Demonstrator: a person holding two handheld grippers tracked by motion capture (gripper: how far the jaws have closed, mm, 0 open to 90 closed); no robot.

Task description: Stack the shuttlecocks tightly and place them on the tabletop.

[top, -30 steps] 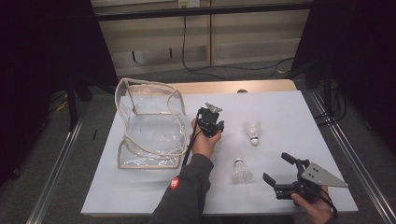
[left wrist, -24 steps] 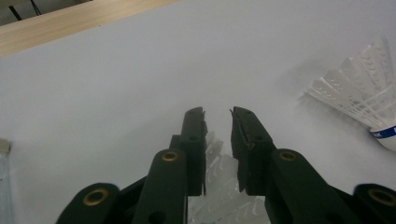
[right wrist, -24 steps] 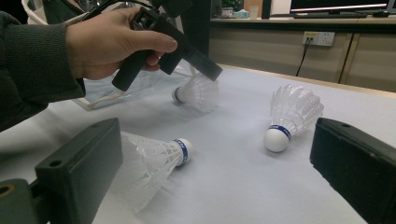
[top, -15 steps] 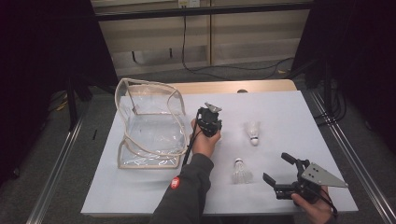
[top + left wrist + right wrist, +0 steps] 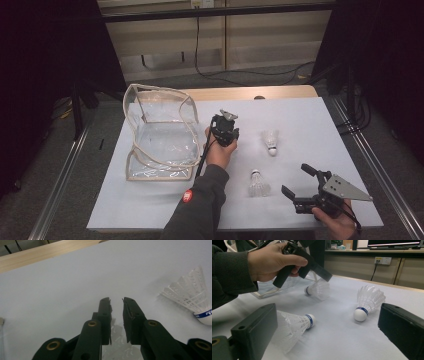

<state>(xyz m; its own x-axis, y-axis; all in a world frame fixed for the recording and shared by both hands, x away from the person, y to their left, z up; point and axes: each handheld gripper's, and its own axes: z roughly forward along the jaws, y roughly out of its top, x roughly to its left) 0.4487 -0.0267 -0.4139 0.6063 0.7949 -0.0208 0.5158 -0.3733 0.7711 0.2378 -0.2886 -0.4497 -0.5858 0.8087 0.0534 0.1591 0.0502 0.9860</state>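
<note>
White feathers of a shuttlecock [image 5: 318, 288] lie pinched under the left gripper [image 5: 223, 131] near the middle of the surface [image 5: 310, 120]. Its jaws stand narrowly apart and have just been opening a little; in the left gripper view the feathers are a blur between them, so whether the pads press is hard to tell. Two more shuttlecocks lie free: one [image 5: 270, 141] toward the right edge, one [image 5: 258, 184] near the front edge. The right gripper [image 5: 299, 188] rests at the front right corner, jaws wide and empty. A clear bag [image 5: 159, 132] sits at the left edge, its contents unreadable.
</note>
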